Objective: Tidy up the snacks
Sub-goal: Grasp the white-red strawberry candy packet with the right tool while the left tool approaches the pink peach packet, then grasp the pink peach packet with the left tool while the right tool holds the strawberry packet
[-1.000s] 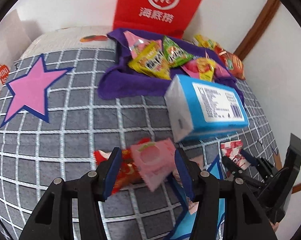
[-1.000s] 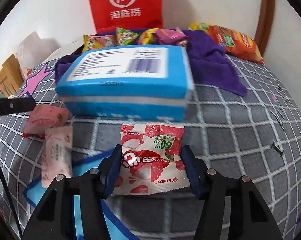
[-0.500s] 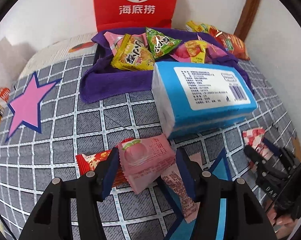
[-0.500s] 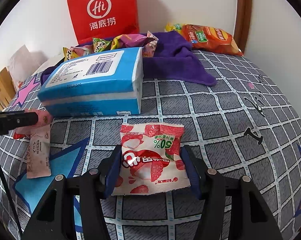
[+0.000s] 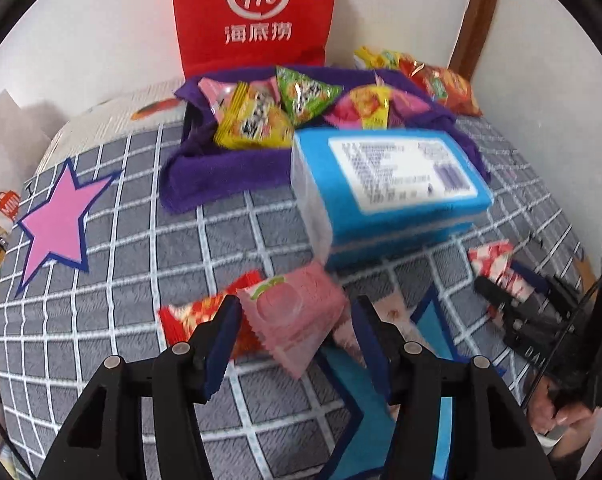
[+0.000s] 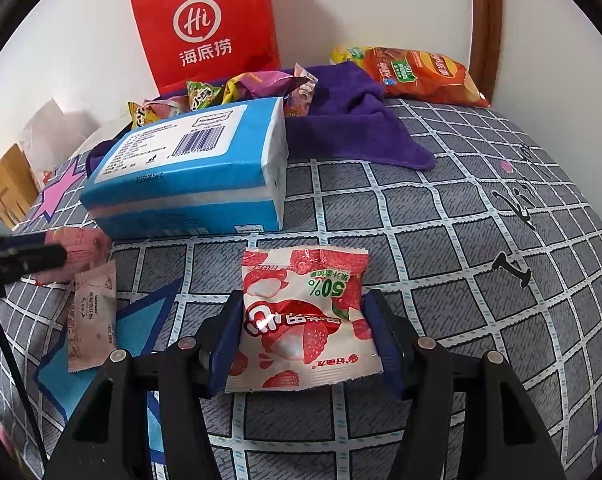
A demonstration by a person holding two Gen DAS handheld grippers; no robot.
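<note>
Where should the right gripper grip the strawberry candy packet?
Grip the strawberry candy packet across its two long side edges at mid-length, approaching from its near end as the right gripper does. It lies flat, and the opening jaws already straddle its width.

Snacks spread over my bedspread, with a basket at the back.

Ahead of me the tissue pack (image 6: 189,176) lies on the bedspread (image 6: 441,240); behind it sits the cloth-lined basket (image 5: 229,176) with packets in it, and behind that the paper bag (image 6: 205,28) stands against the wall. A chip bag (image 6: 417,76) lies right of the basket. Before the tissue pack, the strawberry packet (image 6: 301,316) lies between my right gripper's (image 6: 301,336) fingers; to its left lie a sachet (image 6: 93,320) and the peach packet (image 5: 297,316).
</note>
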